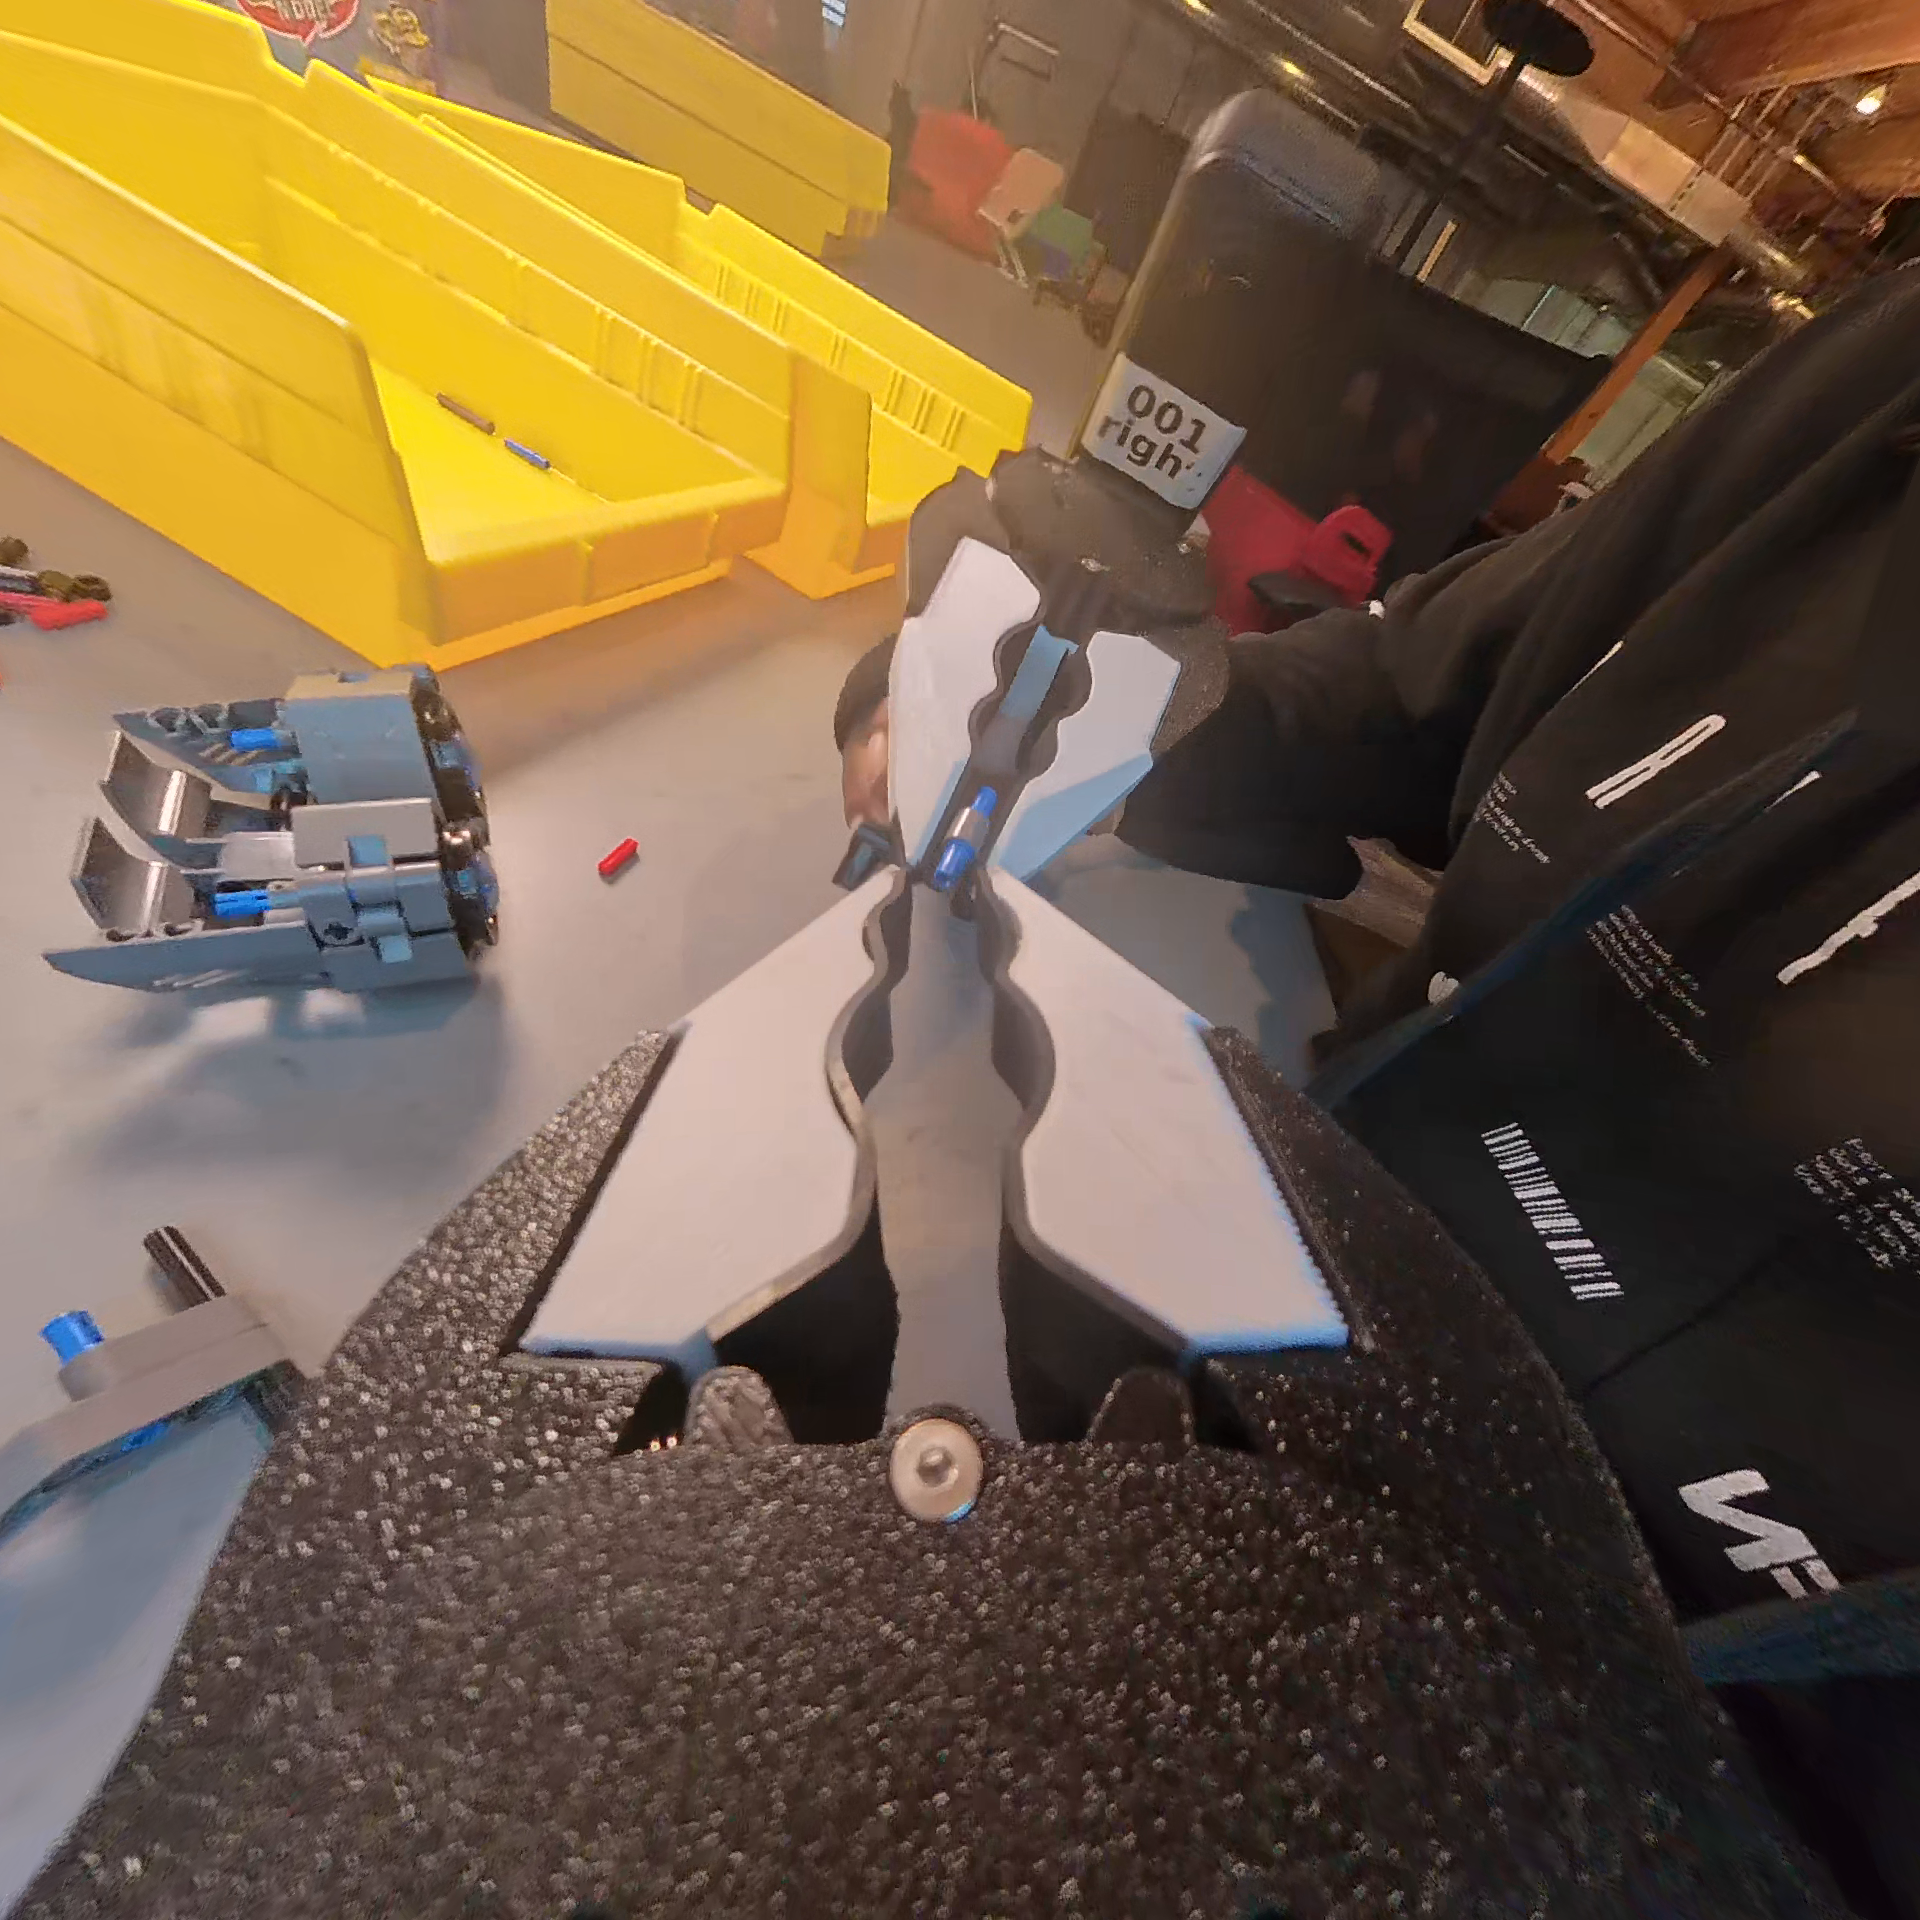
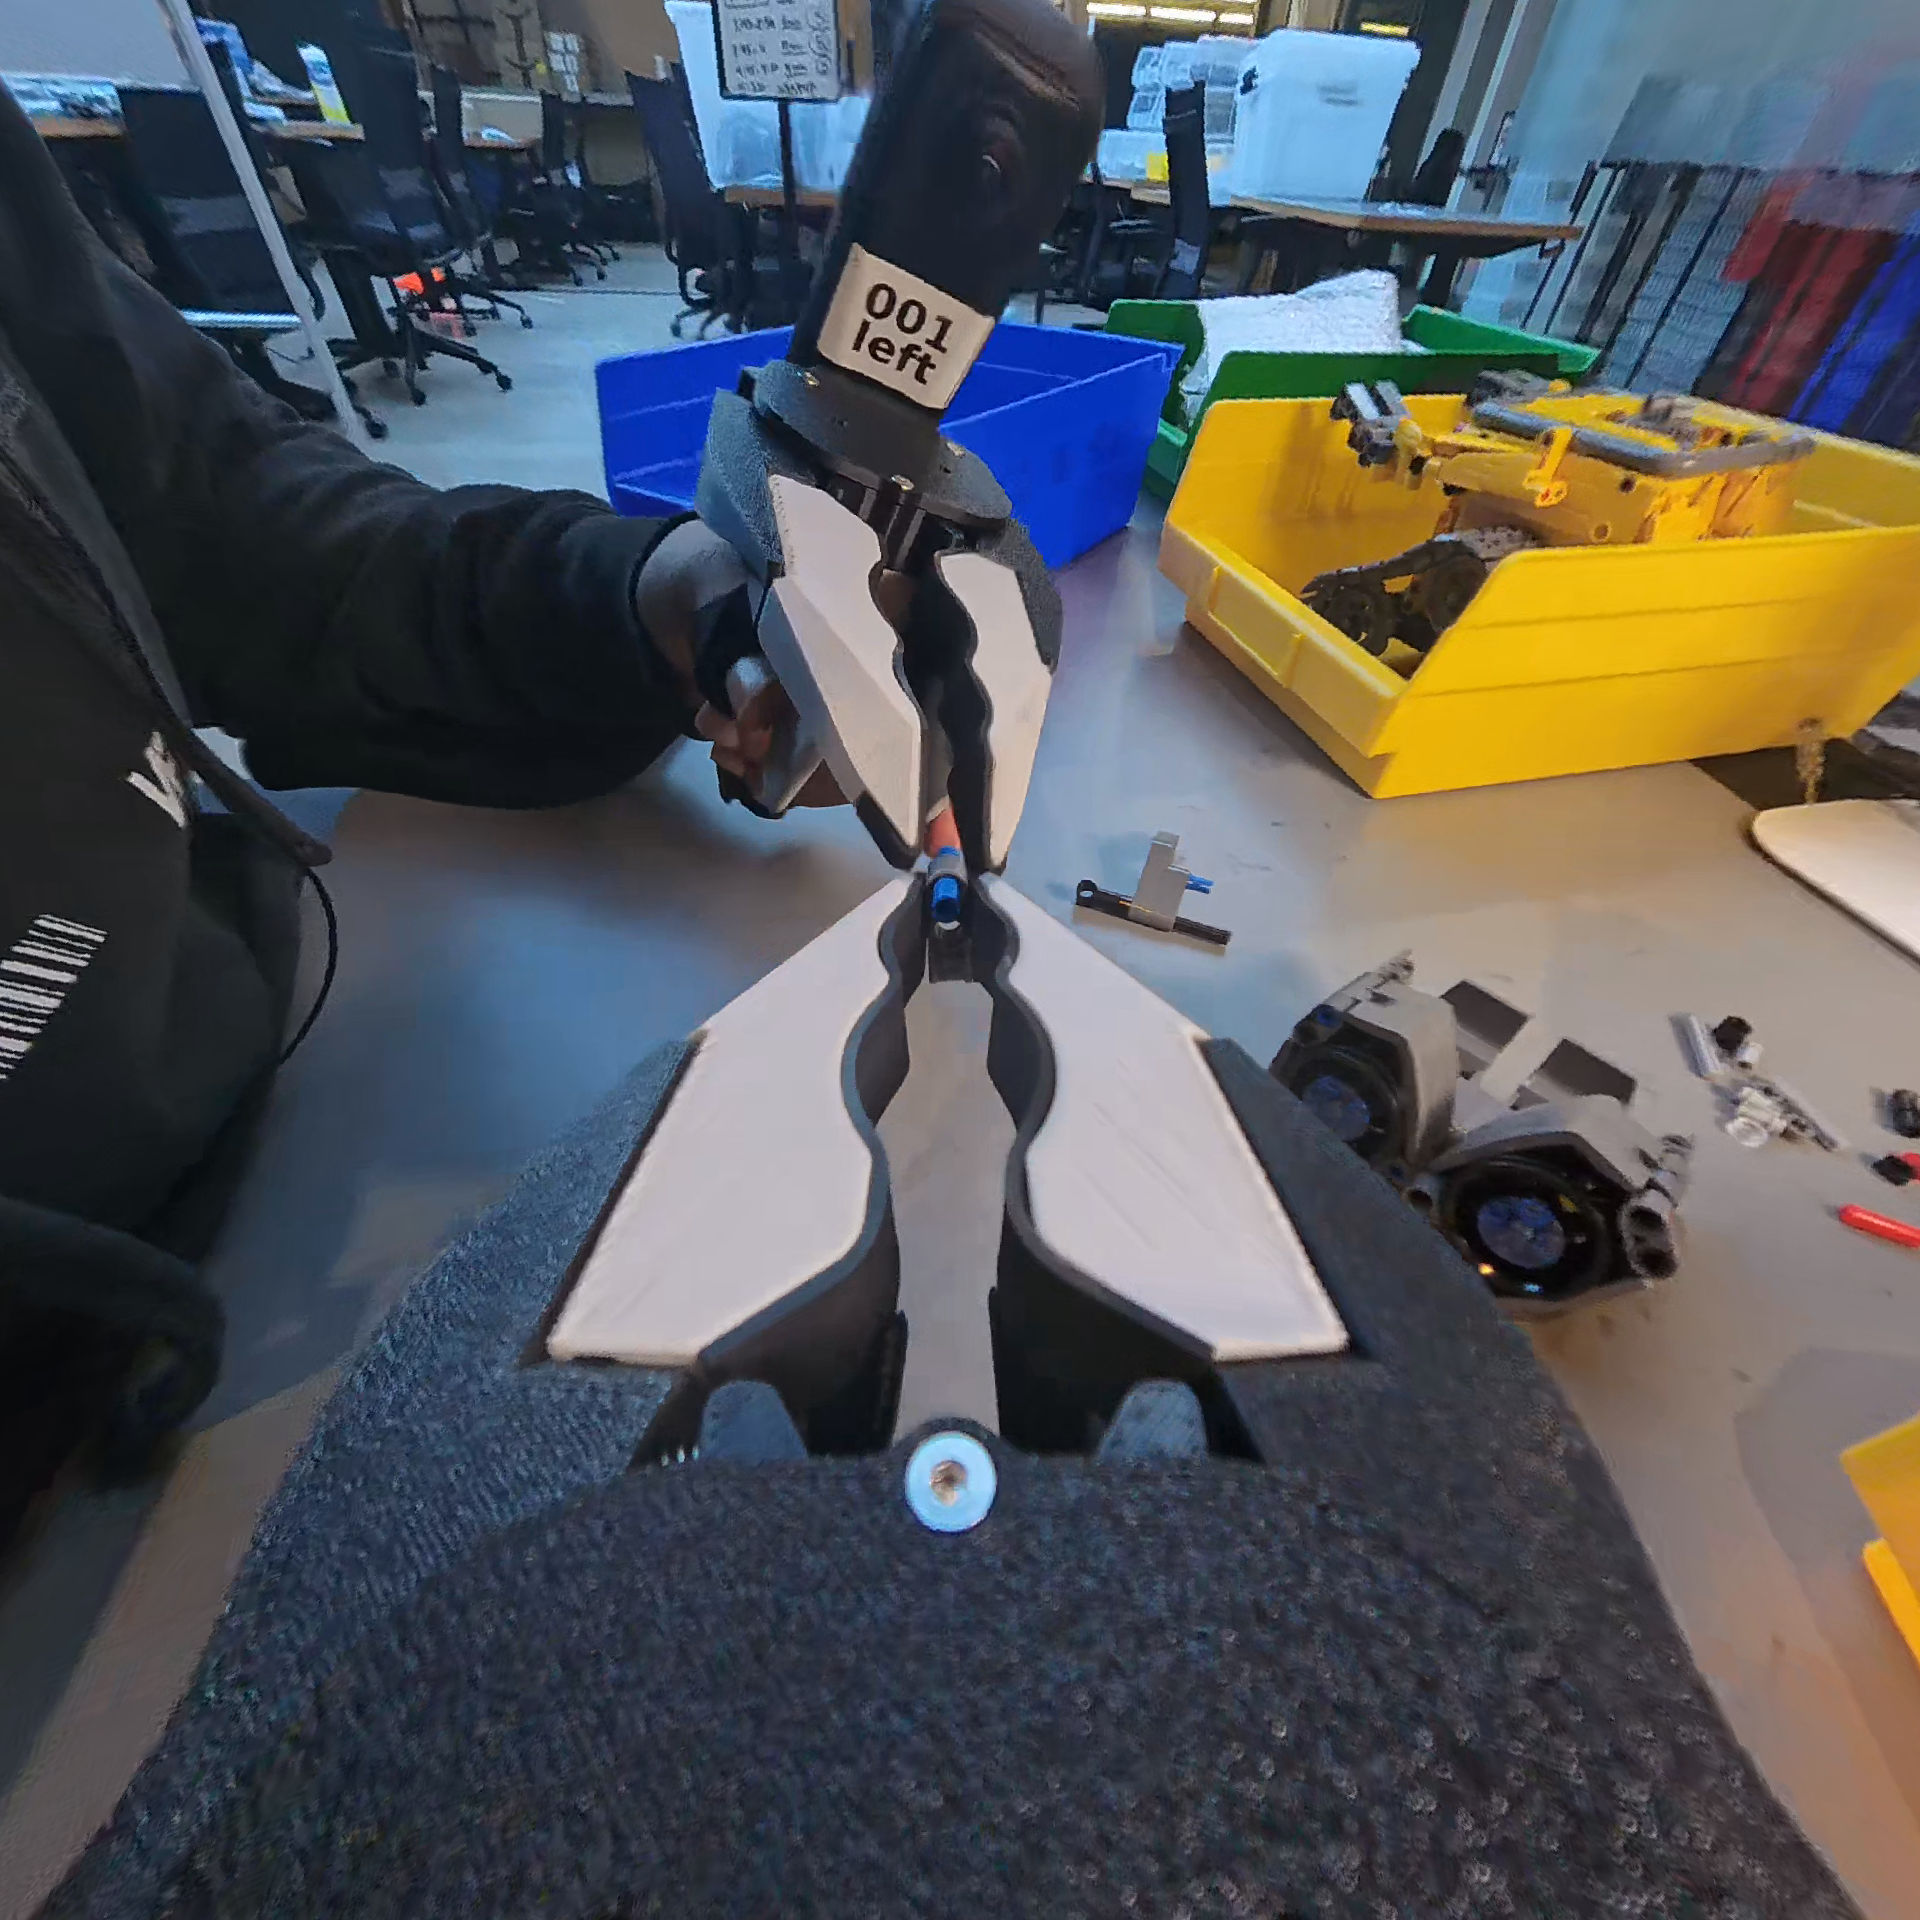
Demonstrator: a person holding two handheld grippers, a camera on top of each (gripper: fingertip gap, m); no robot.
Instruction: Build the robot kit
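My two grippers meet tip to tip above the grey table. My right gripper (image 2: 948, 899) is shut on a small black piece (image 2: 948, 954) that carries a grey and blue pin (image 1: 961, 831). My left gripper (image 1: 943, 888) is nearly closed, and its tips pinch the pin's blue end (image 2: 943, 891). In the left wrist view the right gripper (image 1: 956, 864) comes down from above. In the right wrist view the left gripper (image 2: 940, 857) does the same, and something red-orange shows between its fingers. A gloved hand in a black sleeve holds each gripper.
A grey brick-built assembly (image 1: 301, 831) lies on the table (image 2: 1486, 1143). Near it are a red pin (image 1: 617, 858) and a grey piece on a black axle (image 2: 1153, 904). Yellow bins (image 1: 468, 416) stand behind. A yellow bin (image 2: 1558, 707) holds a yellow model; a blue bin (image 2: 1070, 436) stands farther back. Both grippers' tips are close together, under 4 cm apart.
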